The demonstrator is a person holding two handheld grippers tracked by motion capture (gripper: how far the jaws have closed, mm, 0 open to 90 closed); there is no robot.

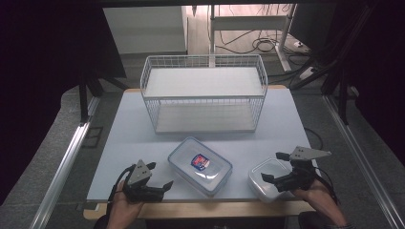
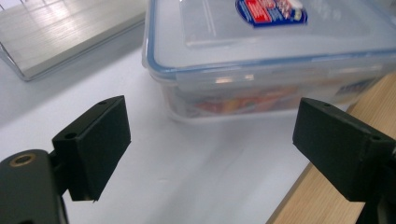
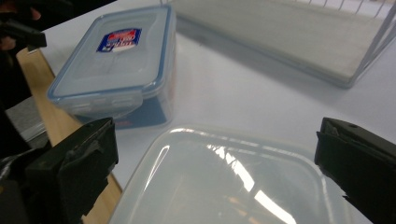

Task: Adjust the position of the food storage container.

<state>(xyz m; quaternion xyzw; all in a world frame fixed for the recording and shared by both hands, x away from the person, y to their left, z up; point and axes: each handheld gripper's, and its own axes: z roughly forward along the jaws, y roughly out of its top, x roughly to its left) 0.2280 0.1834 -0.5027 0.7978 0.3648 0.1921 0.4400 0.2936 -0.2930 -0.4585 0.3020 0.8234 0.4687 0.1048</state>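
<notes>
A large clear box (image 1: 200,164) with a blue-rimmed lid and a red and blue label lies on the white table near its front edge. To its left, my left gripper (image 1: 160,175) is open and apart from it; in the left gripper view the box (image 2: 271,51) lies ahead of the left gripper (image 2: 215,140), and nothing sits between the jaws. At the front right stands a small clear lidded tub (image 1: 267,179). My right gripper (image 1: 274,167) hovers open over it. In the right gripper view the tub (image 3: 224,182) lies beneath the spread jaws of the right gripper (image 3: 217,168), untouched.
A white wire basket (image 1: 205,93) with a flat shelf stands at the back middle of the table (image 1: 124,143). The wooden front edge (image 1: 191,209) runs just below both hands. Dark floor, rails and cables surround the table.
</notes>
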